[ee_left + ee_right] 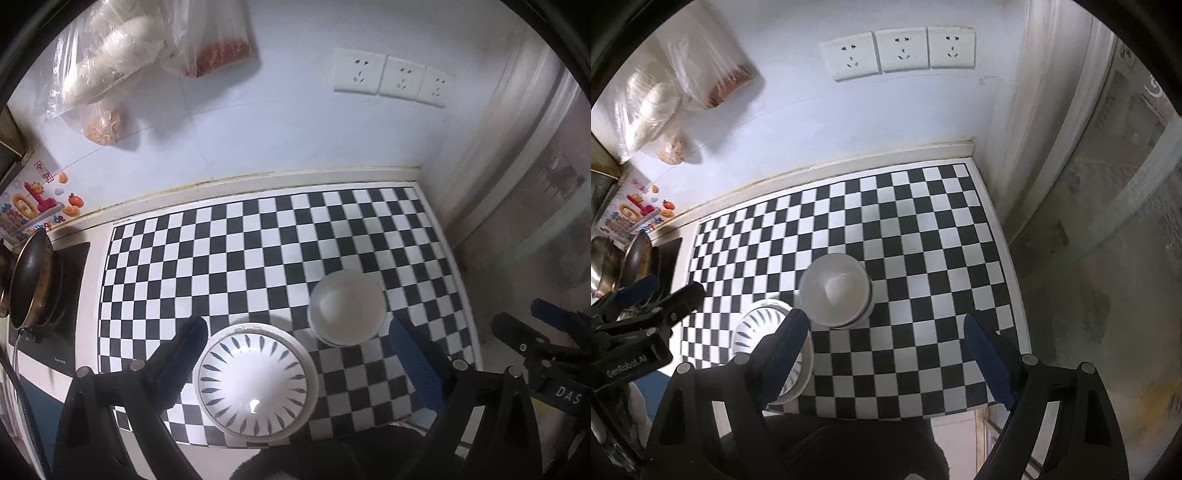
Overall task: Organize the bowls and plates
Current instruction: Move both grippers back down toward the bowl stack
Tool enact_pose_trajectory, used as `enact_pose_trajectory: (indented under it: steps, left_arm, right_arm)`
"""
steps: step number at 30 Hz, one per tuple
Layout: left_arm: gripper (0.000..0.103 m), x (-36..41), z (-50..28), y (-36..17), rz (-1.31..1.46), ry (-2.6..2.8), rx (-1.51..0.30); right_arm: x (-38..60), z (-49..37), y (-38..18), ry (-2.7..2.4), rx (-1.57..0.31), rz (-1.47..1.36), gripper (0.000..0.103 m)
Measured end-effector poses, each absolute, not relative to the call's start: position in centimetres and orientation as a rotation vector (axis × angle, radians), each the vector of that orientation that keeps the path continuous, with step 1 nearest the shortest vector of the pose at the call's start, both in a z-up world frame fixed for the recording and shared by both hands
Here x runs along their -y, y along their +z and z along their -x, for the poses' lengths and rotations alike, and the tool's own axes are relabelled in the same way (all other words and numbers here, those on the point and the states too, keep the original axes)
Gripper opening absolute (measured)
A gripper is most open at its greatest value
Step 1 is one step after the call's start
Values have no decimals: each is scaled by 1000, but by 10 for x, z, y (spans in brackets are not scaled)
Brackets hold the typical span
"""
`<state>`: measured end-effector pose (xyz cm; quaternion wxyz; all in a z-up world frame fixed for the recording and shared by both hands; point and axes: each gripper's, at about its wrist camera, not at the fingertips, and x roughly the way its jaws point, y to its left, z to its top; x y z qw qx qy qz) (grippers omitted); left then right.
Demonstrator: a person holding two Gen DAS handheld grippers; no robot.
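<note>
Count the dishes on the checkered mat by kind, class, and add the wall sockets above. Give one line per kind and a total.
Patterned plates, stacked: at least 1; the number in the stack is unclear
White bowls, nested: at least 2 by the rims in the right wrist view
Wall sockets: 3
Total: at least 6

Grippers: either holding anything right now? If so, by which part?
Nothing held. Left gripper and right gripper are both open above the mat; plates and bowls sit untouched.
</note>
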<state>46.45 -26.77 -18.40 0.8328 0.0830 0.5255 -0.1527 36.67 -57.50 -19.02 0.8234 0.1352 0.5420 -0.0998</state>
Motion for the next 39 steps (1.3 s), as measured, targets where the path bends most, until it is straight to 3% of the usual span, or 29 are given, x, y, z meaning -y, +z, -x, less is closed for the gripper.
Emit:
enact_pose_trajectory:
  steps: [2,6,11,39]
  left_arm:
    - [100,268,-470,-193,-166,-338,-1125]
    - [82,269,-481,-212,-153,-342,-1165]
    - [71,277,-496,-239,-149,-356,-1231]
    - [70,314,-569,-399,-158,-439,-1631]
  right_arm:
    - [576,-371,-200,-213,-1157,-286,89]
    - [577,-379,-229,-225,-1203,-269,89]
    - [584,-391,-264,-229,-1249,-310,89]
    - [585,-457,-419,-216,-1442,-446,88]
